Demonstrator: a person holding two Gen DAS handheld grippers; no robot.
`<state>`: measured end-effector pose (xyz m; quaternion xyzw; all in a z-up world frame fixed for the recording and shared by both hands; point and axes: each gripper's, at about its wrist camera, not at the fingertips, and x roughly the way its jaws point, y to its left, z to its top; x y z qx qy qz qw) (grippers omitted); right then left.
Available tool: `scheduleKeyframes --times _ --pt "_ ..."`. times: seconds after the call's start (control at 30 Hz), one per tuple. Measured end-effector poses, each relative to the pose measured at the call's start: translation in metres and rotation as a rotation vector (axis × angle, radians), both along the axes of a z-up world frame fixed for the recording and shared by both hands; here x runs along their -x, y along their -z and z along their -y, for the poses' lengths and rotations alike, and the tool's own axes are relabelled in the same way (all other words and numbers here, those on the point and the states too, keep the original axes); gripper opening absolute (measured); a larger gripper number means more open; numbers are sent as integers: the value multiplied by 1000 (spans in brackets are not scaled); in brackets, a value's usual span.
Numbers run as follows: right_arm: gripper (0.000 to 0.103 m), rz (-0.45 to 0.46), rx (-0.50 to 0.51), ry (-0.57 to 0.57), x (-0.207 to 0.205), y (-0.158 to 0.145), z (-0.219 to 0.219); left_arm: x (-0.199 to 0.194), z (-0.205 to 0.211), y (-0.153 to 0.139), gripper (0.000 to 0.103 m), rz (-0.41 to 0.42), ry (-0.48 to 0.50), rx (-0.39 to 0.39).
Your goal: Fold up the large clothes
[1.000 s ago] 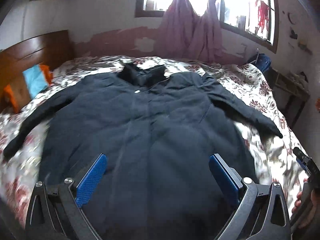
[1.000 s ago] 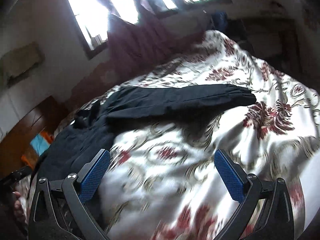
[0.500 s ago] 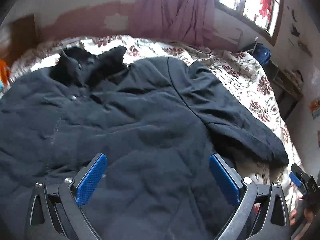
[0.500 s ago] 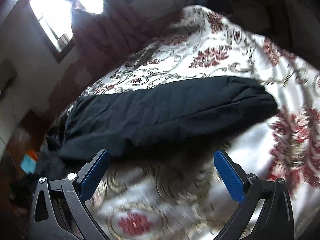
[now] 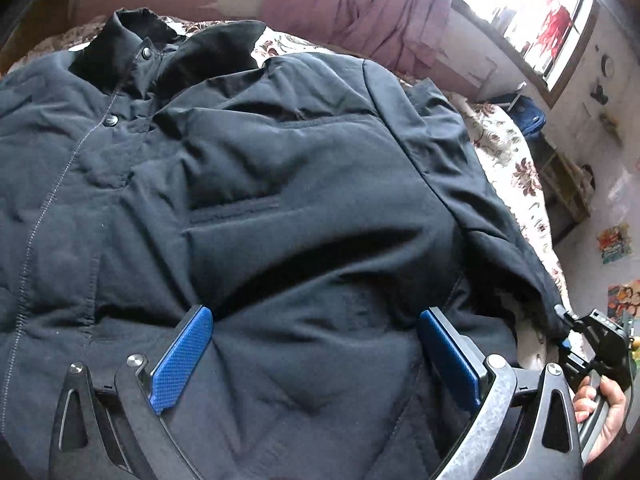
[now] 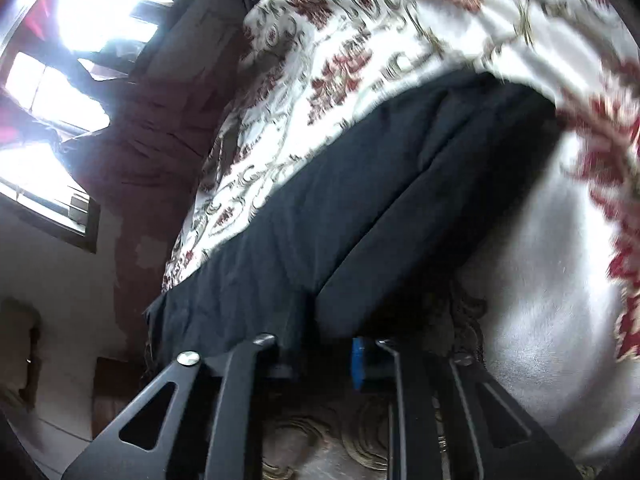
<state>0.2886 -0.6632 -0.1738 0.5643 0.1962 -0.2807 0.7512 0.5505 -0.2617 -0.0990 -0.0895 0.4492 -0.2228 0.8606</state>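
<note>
Jacket (image 5: 280,200) lies flat on bed (image 6: 360,40); right tool (image 6: 320,354), wide half a second ago, now pinches sleeve (image 6: 360,208) at jacket's side, left tool (image 5: 316,344) stays wide over its chest — sleeve fold can start.

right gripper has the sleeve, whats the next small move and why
Probably lift the sleeve and carry it across onto the jacket body. The right gripper is shut on its cuff, while the left gripper sits open on the chest, pinning the body.
</note>
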Motion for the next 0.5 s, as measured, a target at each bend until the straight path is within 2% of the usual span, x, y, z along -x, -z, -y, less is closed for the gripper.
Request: scheduleKeyframes --times 0.1,0.2,0.27,0.37,0.5 --pt "10 -38 140 -14 -13 -45 -10 5 -14 -5 103 -5 -2 66" --pt "9 -62 334 -55 -33 -107 -32 16 -43 -16 103 -32 -16 183" --pt "9 -60 451 -86 -48 -145 -51 23 -69 -28 103 -45 -44 234" --pt "9 -41 616 -140 -72 -196 -82 32 -103 -46 103 -26 -72 204" --pt "8 -5 803 -292 -123 -248 -150 41 -154 -76 103 32 -131 65"
